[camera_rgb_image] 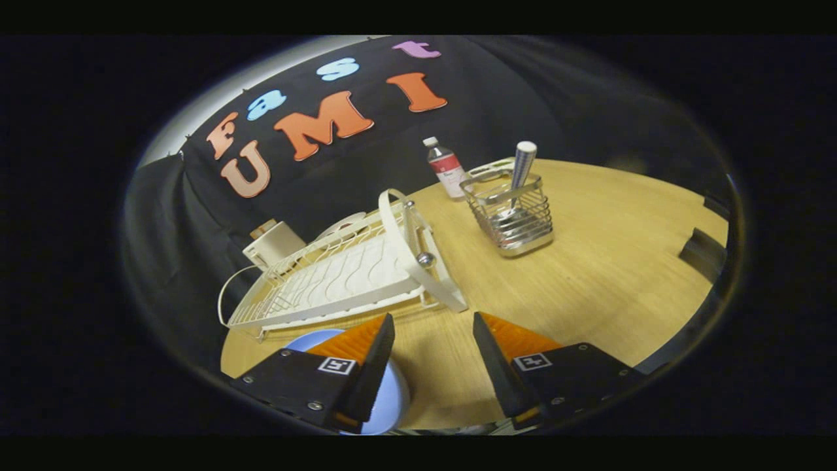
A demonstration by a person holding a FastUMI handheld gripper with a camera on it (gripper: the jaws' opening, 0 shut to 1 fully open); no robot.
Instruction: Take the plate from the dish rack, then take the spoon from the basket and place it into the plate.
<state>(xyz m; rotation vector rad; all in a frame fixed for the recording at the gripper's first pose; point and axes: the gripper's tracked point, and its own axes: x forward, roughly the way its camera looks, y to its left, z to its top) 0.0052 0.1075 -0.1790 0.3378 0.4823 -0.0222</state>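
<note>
A pale blue plate [391, 399] lies flat on the wooden table, mostly hidden under my left finger [366, 366]. My gripper [433, 340] is open, with bare table between the fingers. The white wire dish rack [346, 275] stands just ahead of the fingers, a little to the left, with nothing in its slots. Beyond the right finger a metal wire basket [516, 219] holds the spoon [522, 167], which stands handle up and leans slightly.
A small clear bottle [444, 167] with a white cap and red label stands behind the basket. A cream box [273, 243] sits behind the rack. Dark blocks [703, 252] lie at the table's right edge. The round wooden table [621, 261] spreads to the right.
</note>
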